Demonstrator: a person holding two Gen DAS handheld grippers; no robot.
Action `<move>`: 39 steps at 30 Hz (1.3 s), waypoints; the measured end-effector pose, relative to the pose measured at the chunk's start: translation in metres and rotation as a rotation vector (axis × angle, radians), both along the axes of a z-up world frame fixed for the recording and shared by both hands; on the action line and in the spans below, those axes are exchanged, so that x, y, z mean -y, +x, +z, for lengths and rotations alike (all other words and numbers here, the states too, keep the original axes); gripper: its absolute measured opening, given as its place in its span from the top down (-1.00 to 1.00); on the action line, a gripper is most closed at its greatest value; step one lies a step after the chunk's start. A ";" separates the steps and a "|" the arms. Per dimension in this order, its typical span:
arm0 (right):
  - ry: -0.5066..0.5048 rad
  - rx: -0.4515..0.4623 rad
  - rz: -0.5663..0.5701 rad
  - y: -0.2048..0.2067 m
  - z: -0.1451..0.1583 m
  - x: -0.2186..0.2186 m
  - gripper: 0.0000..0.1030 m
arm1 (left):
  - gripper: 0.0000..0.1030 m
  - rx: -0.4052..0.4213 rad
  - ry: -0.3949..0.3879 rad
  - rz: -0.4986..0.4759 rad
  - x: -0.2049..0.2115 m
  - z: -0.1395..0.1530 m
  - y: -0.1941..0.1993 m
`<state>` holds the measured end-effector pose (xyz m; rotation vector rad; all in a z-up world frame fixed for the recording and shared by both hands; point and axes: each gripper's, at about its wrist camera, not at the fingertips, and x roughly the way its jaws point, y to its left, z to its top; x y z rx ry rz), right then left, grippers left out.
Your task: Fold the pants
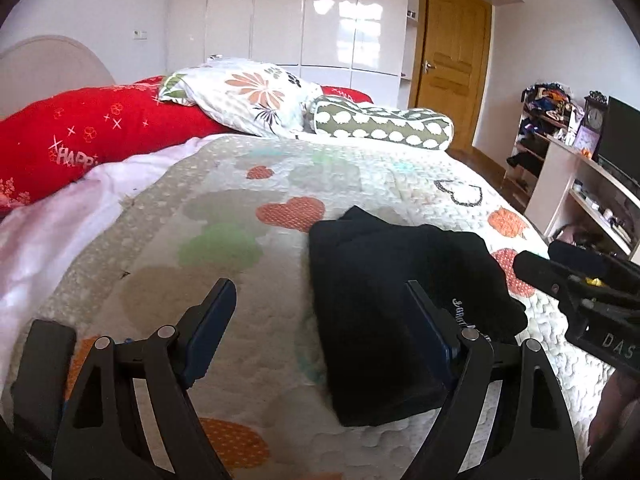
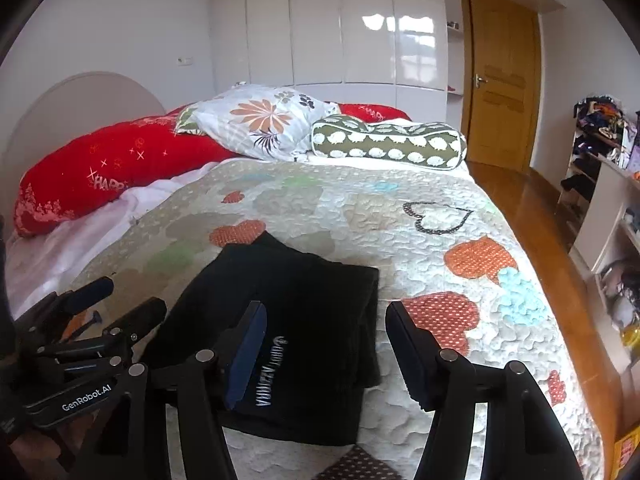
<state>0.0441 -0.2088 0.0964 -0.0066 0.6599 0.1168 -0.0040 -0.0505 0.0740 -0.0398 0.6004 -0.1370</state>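
The black pants (image 2: 288,332) lie as a compact folded stack on the heart-patterned quilt (image 2: 400,216), toward the near part of the bed, with a band of white lettering (image 2: 270,372) showing on the top layer. The stack looks roughly rectangular with several layers visible at its right edge, so the folding itself appears done, or very nearly so; the layers at that edge are a little uneven, and a final squaring or pressing flat may be all that is left.

The right gripper (image 2: 324,348) has its jaws apart, with nothing between the pads; it hangs above the near right part of the stack without touching the cloth. The left gripper (image 1: 320,332) also stands with its jaws wide apart and empty, over the bare quilt just to the left of the pants, its right finger (image 1: 430,328) overlapping the stack in the view, though whether it touches the fabric cannot be told. Each tool shows at the edge of the other's view, so they sit near one another.

Pillows, a red one (image 1: 92,136), a floral one (image 1: 252,96) and a green bolster (image 1: 380,126), lie well apart at the head of the bed and play no part here
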 end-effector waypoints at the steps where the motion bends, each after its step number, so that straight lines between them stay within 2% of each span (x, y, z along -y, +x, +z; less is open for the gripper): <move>1: -0.005 -0.003 0.001 0.000 0.000 -0.005 -0.17 | -0.65 0.000 -0.006 0.009 -0.003 0.000 -0.001; 10: -0.015 -0.032 0.016 -0.006 -0.004 -0.020 -0.17 | -0.65 0.033 -0.018 0.071 -0.014 0.004 -0.010; 27: 0.008 -0.073 -0.011 -0.003 -0.009 -0.001 -0.18 | -0.65 0.030 0.051 0.054 0.005 -0.003 -0.011; 39: 0.021 -0.088 0.009 0.000 -0.016 -0.003 -0.18 | -0.65 0.035 0.055 0.047 0.007 -0.004 -0.011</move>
